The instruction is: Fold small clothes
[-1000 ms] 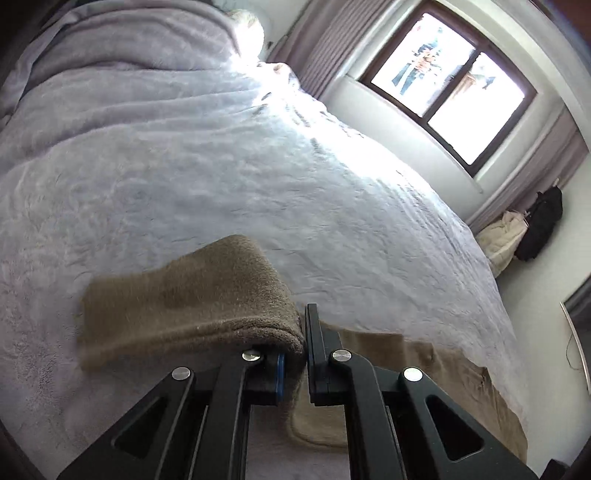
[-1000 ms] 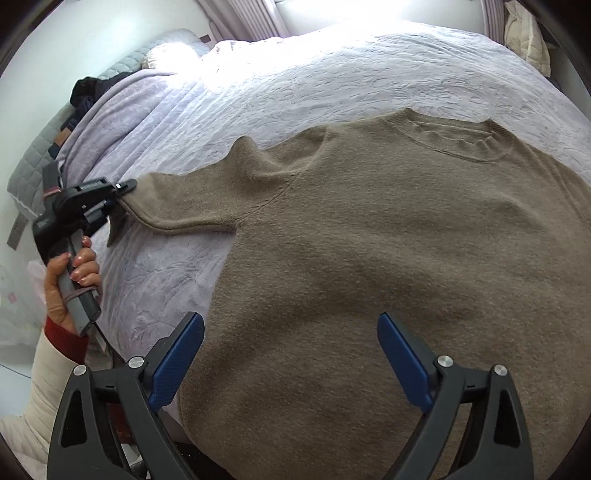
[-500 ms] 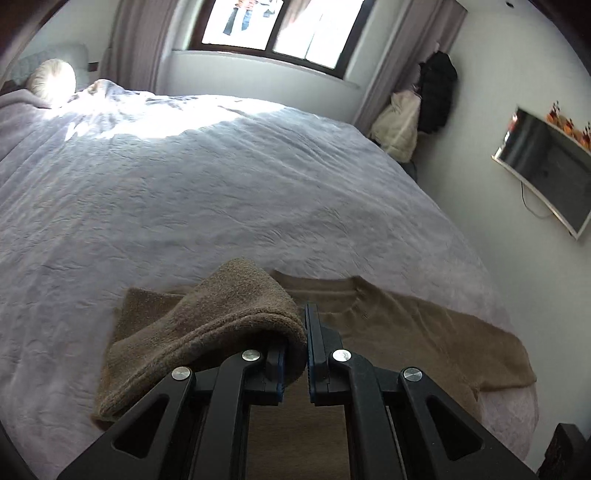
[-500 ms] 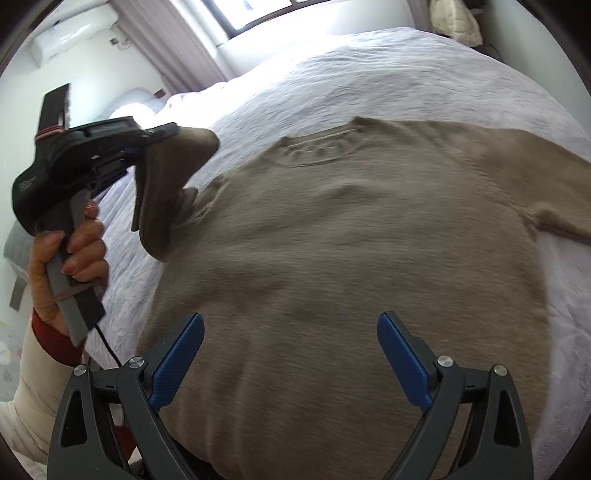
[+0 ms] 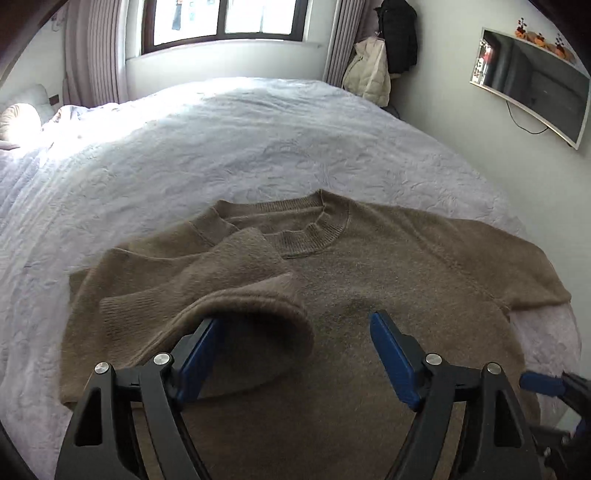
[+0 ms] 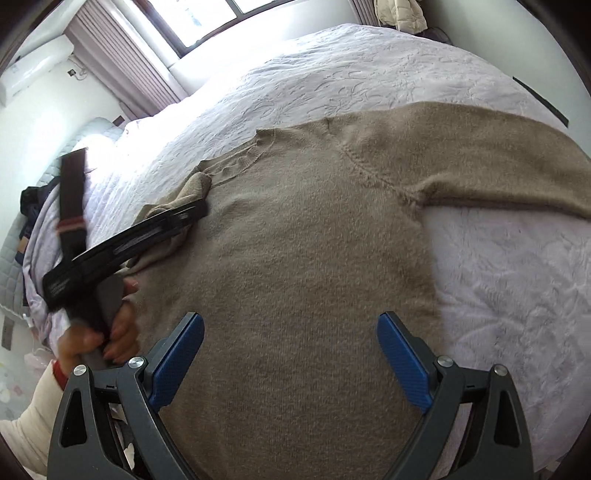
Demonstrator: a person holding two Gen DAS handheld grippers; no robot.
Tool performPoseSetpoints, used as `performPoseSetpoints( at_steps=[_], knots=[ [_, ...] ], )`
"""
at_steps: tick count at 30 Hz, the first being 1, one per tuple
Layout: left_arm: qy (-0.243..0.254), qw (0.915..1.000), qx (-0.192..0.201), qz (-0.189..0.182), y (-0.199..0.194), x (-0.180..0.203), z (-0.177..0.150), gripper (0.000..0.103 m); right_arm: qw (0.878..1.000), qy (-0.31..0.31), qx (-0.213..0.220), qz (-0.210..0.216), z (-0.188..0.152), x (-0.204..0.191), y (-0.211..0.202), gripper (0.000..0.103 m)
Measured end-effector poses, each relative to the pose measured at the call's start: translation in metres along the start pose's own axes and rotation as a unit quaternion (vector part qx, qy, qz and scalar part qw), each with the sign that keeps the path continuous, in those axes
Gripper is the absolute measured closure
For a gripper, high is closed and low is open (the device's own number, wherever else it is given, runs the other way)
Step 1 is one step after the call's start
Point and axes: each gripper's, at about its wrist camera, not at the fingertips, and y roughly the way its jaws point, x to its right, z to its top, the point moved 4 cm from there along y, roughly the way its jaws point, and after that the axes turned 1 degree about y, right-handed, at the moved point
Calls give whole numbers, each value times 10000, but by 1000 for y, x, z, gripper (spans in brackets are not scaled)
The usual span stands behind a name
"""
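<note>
A tan knit sweater (image 5: 388,266) lies flat on the bed, neck away from me. Its left sleeve (image 5: 221,280) is folded in over the chest. My left gripper (image 5: 291,354) is open just above the sweater, its left finger against the sleeve's cuff. In the right wrist view the sweater (image 6: 303,258) fills the middle, and its right sleeve (image 6: 491,155) stretches out to the right. My right gripper (image 6: 290,354) is open and empty above the sweater's lower body. The left gripper (image 6: 129,240) shows there at the folded sleeve.
The bed has a pale lilac quilted cover (image 5: 221,140). A window (image 5: 221,22) and curtains are at the far wall. Coats (image 5: 373,70) hang at the far right, and a wall screen (image 5: 532,81) is on the right. Dark clothes (image 6: 33,199) lie near the headboard.
My left gripper carried the left sleeve over the sweater's chest, then opened and let it go. The right gripper stayed open and shifted over the lower body.
</note>
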Motion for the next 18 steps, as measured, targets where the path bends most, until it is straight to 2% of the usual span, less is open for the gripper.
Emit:
performPoseSetpoints(
  at_steps=[2,4,6,8,11,13,17,18],
  knots=[
    [-115,9995,232,193,-23,-21,-4,22,9995,-295,9,-77,7,-12,5,7],
    [-380,9969,418,555,-46,-54,-14,22,9961,-863,46,-182,17,-39,12,7],
    [-709,9922,408,941,-56,-88,-26,22,9897,-1404,94,-254,25,-65,20,7],
    [-1009,9858,312,1307,-61,-120,-40,22,9762,-2134,173,-352,31,-101,32,7],
    [-1220,9787,-69,1648,-53,-154,-59,22,9439,-3213,328,-689,34,-152,57,7],
    [-1306,9758,-332,1722,-42,-166,-69,22,9162,-3884,409,-902,32,-181,75,7],
    [-1322,9733,-557,1794,-25,-173,-78,22,8668,-4735,462,-1496,34,-209,111,12],
    [-1375,9727,-543,1787,-18,-172,-75,22,8597,-4822,432,-1627,36,-211,120,16]
  ],
)
